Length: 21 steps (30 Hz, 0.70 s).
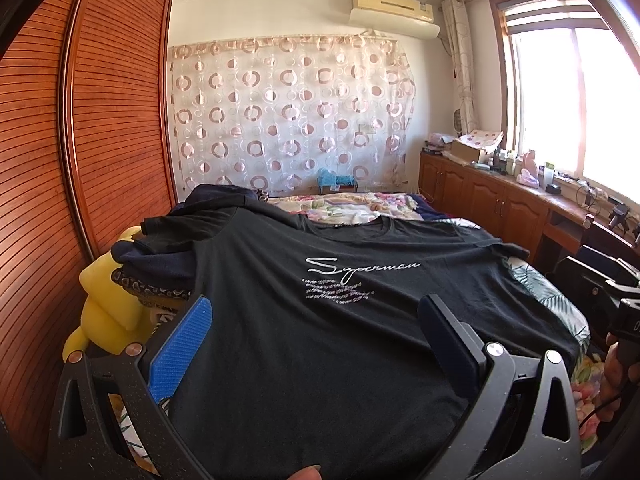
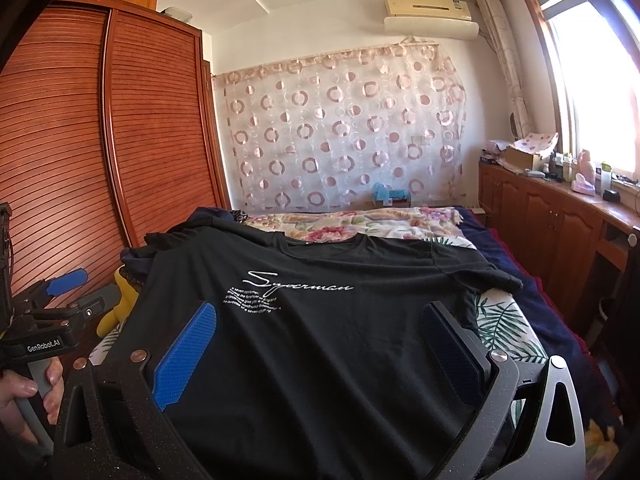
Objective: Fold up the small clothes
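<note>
bed (image 2: 500, 320) bears black t-shirt (image 2: 320, 340), flat between both grippers' spread fingers (image 1: 188, 344).

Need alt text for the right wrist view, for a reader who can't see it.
A black T-shirt with white script lettering lies spread front-up on a floral-covered bed, framed by the open right tongs with blue-padded fingers. At far left a hand grips the left tongs. Behind are a slatted wooden wardrobe, a circle-patterned curtain and a bright window.

One black T-shirt (image 1: 320, 320), one yellow plush toy (image 1: 104, 320), two grippers (image 1: 316, 344)
</note>
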Motion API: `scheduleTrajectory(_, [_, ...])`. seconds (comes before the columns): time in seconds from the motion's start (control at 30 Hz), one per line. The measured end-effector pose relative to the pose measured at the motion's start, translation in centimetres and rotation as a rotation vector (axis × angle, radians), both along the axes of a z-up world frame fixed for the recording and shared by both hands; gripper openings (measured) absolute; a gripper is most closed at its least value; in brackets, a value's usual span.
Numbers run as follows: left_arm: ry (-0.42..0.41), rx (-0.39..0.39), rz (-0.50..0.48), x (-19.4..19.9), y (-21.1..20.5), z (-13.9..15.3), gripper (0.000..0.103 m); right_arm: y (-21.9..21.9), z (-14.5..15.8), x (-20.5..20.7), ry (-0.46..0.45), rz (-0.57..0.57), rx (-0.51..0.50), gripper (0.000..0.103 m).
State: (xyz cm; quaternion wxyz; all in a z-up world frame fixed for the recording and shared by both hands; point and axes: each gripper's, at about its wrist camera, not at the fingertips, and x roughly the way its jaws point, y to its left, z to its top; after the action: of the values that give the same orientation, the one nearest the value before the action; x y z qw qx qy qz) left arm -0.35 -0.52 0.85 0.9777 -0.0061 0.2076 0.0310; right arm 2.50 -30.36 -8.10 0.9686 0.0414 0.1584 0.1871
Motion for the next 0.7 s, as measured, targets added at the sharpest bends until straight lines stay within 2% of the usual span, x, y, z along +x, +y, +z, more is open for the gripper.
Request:
scheduleTrajectory(0.33, [0.084, 0.013, 0.028, 2.2, 3.9, -2.6, 0.103, 1.4, -1.3, 3.2, 0.073, 0.068, -0.028, 0.103])
scheduleTrajectory(0.7, [0.159, 0.006, 0.083, 7.2, 9.9, -3.9, 0.103, 2.8, -0.6, 8.6, 0.095, 0.164, -0.088, 0.102])
